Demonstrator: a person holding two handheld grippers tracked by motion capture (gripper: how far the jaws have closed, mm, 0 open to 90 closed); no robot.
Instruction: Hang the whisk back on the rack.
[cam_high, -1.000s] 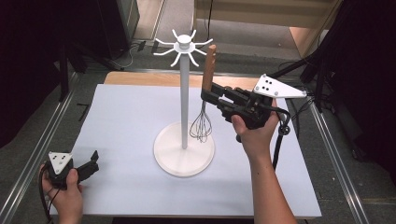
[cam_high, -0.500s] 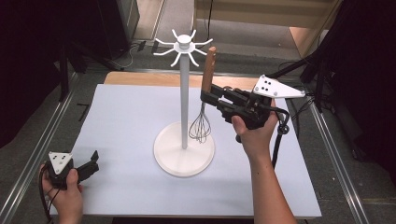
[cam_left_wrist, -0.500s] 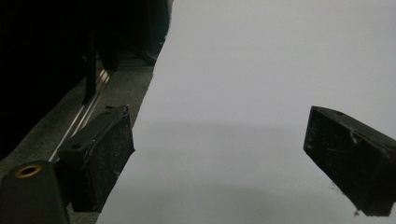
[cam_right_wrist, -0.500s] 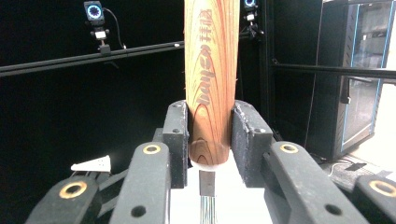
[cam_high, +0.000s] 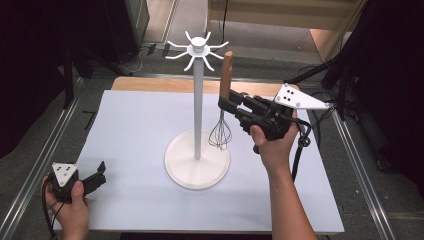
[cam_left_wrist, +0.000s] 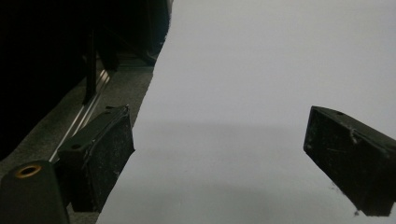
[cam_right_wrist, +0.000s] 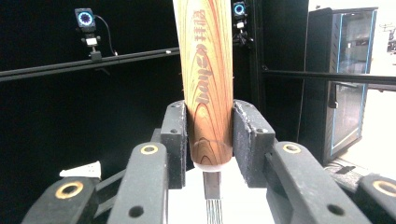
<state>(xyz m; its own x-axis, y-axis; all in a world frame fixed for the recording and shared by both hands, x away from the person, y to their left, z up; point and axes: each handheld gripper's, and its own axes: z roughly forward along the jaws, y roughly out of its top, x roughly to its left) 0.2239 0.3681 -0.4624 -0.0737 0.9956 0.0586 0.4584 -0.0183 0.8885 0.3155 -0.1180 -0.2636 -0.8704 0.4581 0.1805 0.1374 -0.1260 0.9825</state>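
Right gripper (cam_high: 225, 102) clamping whisk (cam_high: 223, 107) handle, left gripper (cam_high: 100, 172) fingers wide apart.

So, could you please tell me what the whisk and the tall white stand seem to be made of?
The whisk has a wooden handle, with reddish-brown grain and a smooth, perhaps varnished surface in the right gripper view, and thin grey wire loops, probably metal. The stand looks smooth, matte and evenly white; whether that is painted metal or plastic, I cannot tell. The right claw is shut on the handle.
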